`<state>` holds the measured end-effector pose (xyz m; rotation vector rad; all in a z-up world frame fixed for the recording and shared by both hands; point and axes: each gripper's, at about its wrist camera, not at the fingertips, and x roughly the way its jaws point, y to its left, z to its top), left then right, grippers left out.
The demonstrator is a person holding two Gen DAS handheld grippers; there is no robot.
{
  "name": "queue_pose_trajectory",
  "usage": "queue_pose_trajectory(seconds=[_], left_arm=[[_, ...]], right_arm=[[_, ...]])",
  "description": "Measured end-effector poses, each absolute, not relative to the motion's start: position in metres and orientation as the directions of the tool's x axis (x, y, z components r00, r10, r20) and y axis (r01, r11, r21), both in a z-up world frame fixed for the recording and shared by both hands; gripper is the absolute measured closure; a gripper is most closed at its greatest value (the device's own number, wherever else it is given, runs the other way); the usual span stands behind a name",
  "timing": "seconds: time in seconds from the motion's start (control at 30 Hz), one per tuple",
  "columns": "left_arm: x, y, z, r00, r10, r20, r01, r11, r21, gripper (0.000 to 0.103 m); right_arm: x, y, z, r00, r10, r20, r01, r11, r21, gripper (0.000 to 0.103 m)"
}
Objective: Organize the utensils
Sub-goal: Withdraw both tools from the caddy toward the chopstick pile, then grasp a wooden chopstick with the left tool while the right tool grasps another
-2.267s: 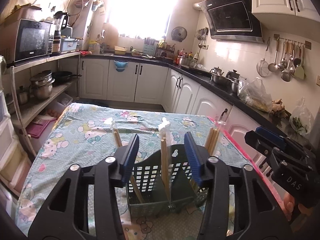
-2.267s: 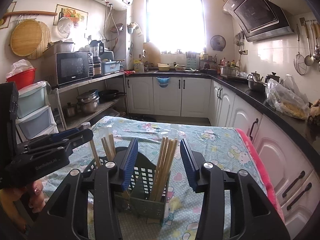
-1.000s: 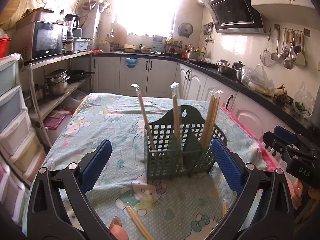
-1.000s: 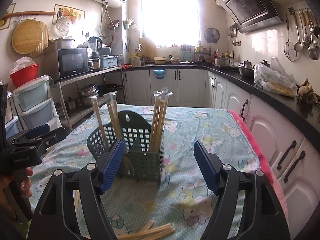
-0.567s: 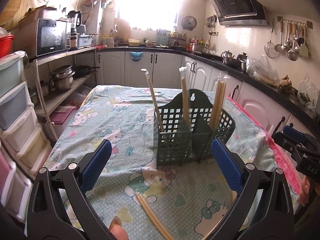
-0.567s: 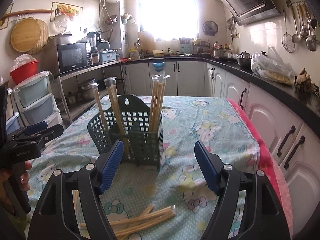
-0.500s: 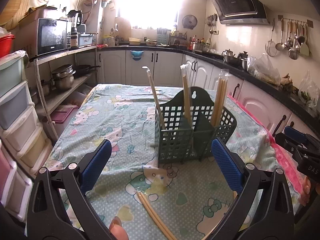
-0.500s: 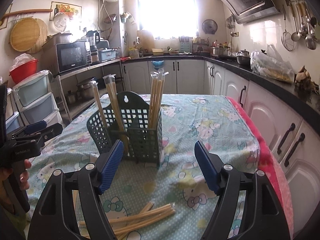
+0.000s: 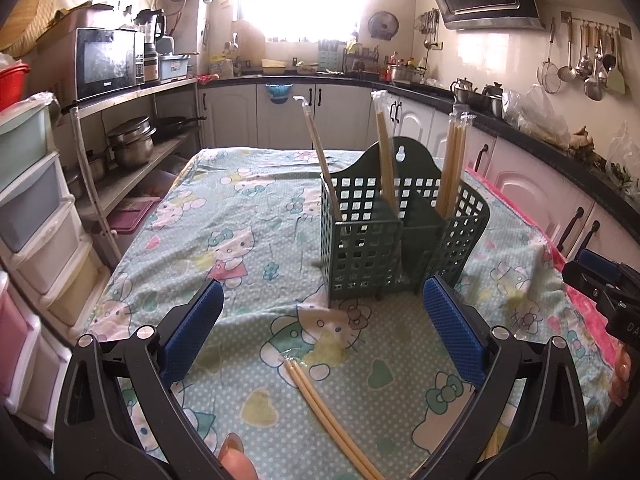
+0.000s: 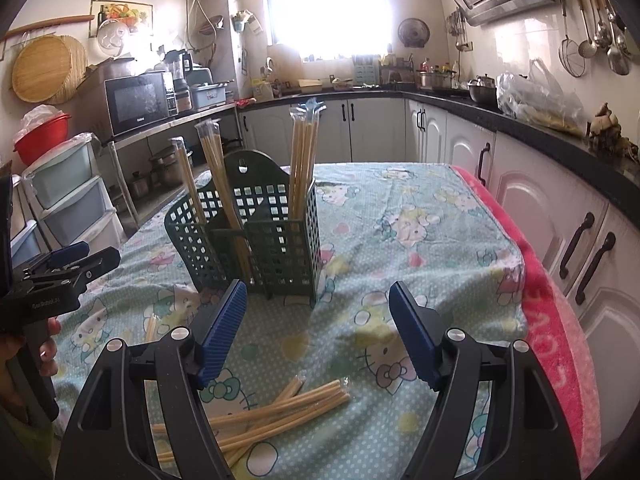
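Wooden chopsticks (image 10: 256, 412) flat on tablecloth (image 10: 400, 216), others upright in basket (image 10: 280, 248)

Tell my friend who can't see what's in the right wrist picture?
A dark green utensil basket stands on a cartoon-cat tablecloth, with wrapped chopsticks upright in its compartments. Nearer the camera, the open right tool is empty above loose wrapped chopsticks lying on the cloth. The left tool shows at the left edge, in a sunlit kitchen.
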<state>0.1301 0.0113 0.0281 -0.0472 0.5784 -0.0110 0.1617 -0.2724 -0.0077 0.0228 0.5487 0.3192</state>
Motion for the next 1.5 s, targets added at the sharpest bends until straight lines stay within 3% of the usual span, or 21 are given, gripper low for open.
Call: queue_pose_trajectory(seconds=[0.87, 1.2, 1.3, 1.5], left_arm=[[0.135, 0.024, -0.038, 0.709, -0.104, -0.698, 0.013, 0.991, -0.135, 0.012], [0.137, 0.041, -0.056, 0.659, -0.174, -0.732, -0.001, 0.973, -0.232, 0.049], [0.139, 0.042, -0.06, 0.648, -0.191, -0.738, -0.003, 0.967, -0.253, 0.055], [0.141, 0.04, -0.065, 0.627, -0.212, -0.749, -0.003, 0.961, -0.275, 0.055]], right_arm=[[0.162, -0.283, -0.076, 0.669, 0.336, -0.663, -0.285, 0.94, 0.188, 0.032], [0.18, -0.292, -0.09, 0.631, 0.375, -0.679, -0.256, 0.927, 0.273, 0.058], [0.187, -0.294, -0.094, 0.619, 0.383, -0.685, -0.244, 0.923, 0.296, 0.063], [0.195, -0.297, -0.1, 0.603, 0.395, -0.693, -0.235, 0.918, 0.319, 0.076]])
